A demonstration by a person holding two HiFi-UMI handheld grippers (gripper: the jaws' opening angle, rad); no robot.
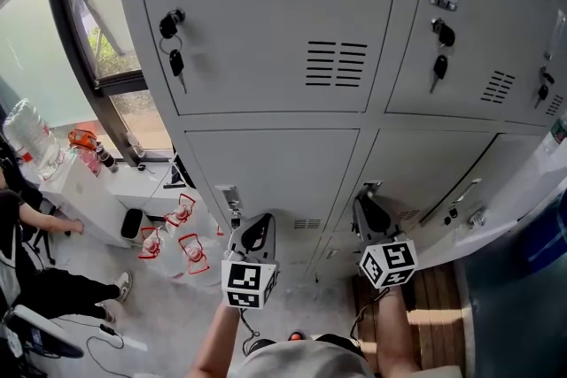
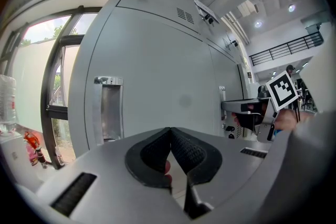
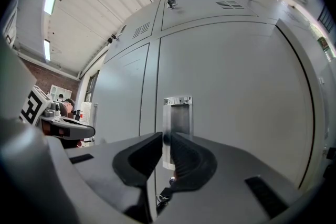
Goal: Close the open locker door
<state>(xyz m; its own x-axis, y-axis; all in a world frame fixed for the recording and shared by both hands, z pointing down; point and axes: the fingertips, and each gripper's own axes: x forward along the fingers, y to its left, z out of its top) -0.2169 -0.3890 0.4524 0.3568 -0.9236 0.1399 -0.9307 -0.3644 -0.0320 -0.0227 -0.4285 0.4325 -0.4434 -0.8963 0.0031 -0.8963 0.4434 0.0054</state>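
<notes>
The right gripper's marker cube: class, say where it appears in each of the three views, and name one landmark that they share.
Head view: the right gripper's marker cube sits low, right of centre.
Left gripper view: the cube shows near the right edge, at mid height.
Right gripper view: not in it.
Shared landmark: the grey lockers, which fill much of all three views.
</notes>
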